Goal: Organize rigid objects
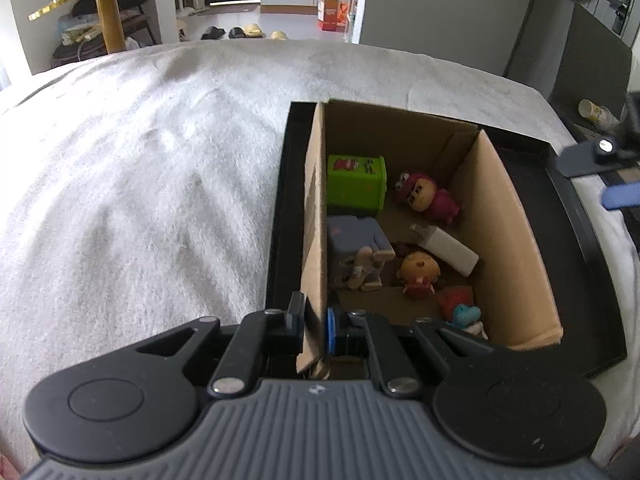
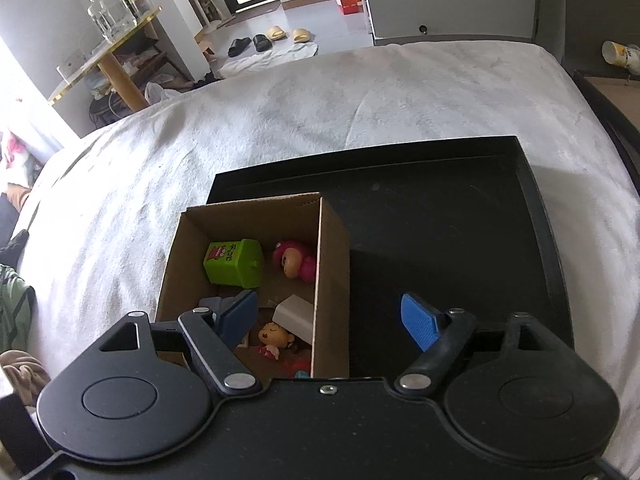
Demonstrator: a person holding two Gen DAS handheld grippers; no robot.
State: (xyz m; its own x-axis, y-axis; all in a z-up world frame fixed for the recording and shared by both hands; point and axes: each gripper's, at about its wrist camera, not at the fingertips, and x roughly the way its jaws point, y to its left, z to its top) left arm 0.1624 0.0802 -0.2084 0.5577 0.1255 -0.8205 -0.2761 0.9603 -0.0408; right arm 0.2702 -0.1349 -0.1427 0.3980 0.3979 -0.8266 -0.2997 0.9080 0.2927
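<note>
Our left gripper [image 1: 316,330] pinches the left wall of the cardboard box [image 1: 512,232] at lower centre, jaws clamped on the card. Our right gripper [image 2: 332,320] hangs wide and empty, straddling the box's right wall. The toys [image 2: 234,266] lie inside; we should steady the box on the black tray [image 2: 460,216] and withdraw straight.

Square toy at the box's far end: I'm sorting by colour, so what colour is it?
Bright lime green toy, with a small pink-red picture on top; clearest in the left wrist view.
</note>
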